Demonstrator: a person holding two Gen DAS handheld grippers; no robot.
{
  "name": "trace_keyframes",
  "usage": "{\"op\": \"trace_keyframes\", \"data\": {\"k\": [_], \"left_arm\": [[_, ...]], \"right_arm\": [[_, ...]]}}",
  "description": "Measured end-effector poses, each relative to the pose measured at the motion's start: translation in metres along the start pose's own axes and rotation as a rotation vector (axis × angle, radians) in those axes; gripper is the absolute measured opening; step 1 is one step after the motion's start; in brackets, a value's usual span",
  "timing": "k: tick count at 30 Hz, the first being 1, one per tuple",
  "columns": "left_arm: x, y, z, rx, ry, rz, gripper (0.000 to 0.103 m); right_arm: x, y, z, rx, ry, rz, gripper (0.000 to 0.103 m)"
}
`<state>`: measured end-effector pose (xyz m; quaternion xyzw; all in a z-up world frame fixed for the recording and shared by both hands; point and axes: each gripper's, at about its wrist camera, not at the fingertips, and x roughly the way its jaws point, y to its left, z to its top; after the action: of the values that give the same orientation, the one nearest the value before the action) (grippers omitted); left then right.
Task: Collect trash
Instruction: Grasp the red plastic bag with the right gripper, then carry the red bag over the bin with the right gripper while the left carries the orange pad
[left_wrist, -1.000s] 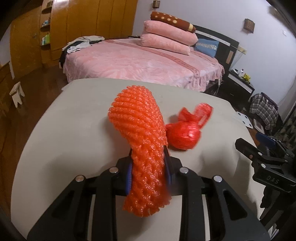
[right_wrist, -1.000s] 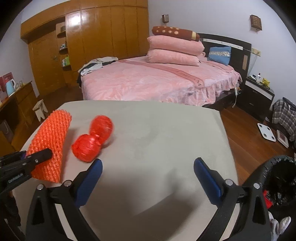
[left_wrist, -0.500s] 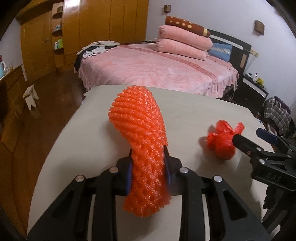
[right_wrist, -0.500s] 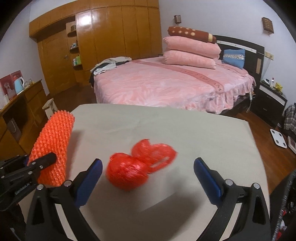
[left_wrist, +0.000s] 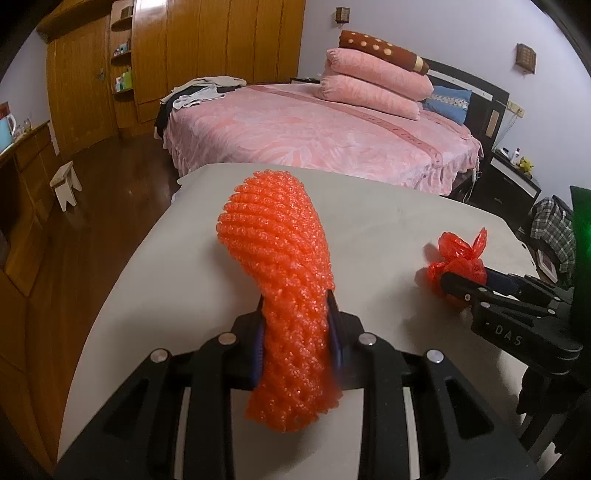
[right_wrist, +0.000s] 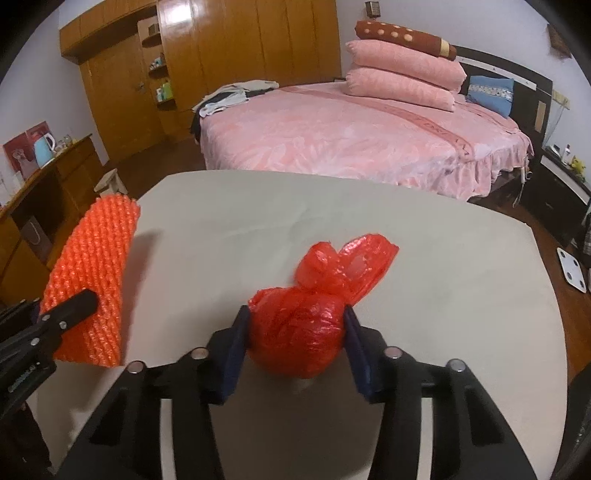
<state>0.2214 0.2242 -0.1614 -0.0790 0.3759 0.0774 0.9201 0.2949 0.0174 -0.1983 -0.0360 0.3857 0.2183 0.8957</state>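
Observation:
My left gripper (left_wrist: 295, 332) is shut on an orange foam net sleeve (left_wrist: 280, 266), held upright above the beige table (left_wrist: 184, 258). The sleeve also shows at the left of the right wrist view (right_wrist: 92, 288). My right gripper (right_wrist: 295, 332) is shut on a knotted red plastic bag (right_wrist: 306, 325), its blue pads pressing both sides of the ball. The bag also shows at the right of the left wrist view (left_wrist: 458, 258), held by the right gripper (left_wrist: 465, 288).
A pink bed (right_wrist: 351, 140) with stacked pillows stands behind the table. Wooden wardrobes (right_wrist: 240, 55) line the back wall. A small white stool (left_wrist: 66, 181) stands on the wooden floor at left. A white scale (right_wrist: 572, 269) lies on the floor at right.
My right gripper moved to the red bag and shut on it. My left gripper kept its hold on the foam sleeve while its view swung slightly.

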Motion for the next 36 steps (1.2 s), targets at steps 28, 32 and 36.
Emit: {"op": "trace_keyframes", "data": {"k": [28,32,36], "left_arm": [[-0.109,-0.142,-0.004,0.141,-0.111,-0.177,0.027],[-0.126,-0.163,-0.008,0.166,-0.133,-0.204,0.027],[-0.143,-0.183,-0.015,0.190,-0.154,-0.230,0.027]], "right_arm": [[-0.197,-0.080,-0.024,0.091,-0.194,-0.121,0.047],[-0.223,-0.093,-0.034,0.104,-0.213,-0.145,0.047],[-0.247,-0.106,-0.046,0.119,-0.232,-0.172,0.047]]}}
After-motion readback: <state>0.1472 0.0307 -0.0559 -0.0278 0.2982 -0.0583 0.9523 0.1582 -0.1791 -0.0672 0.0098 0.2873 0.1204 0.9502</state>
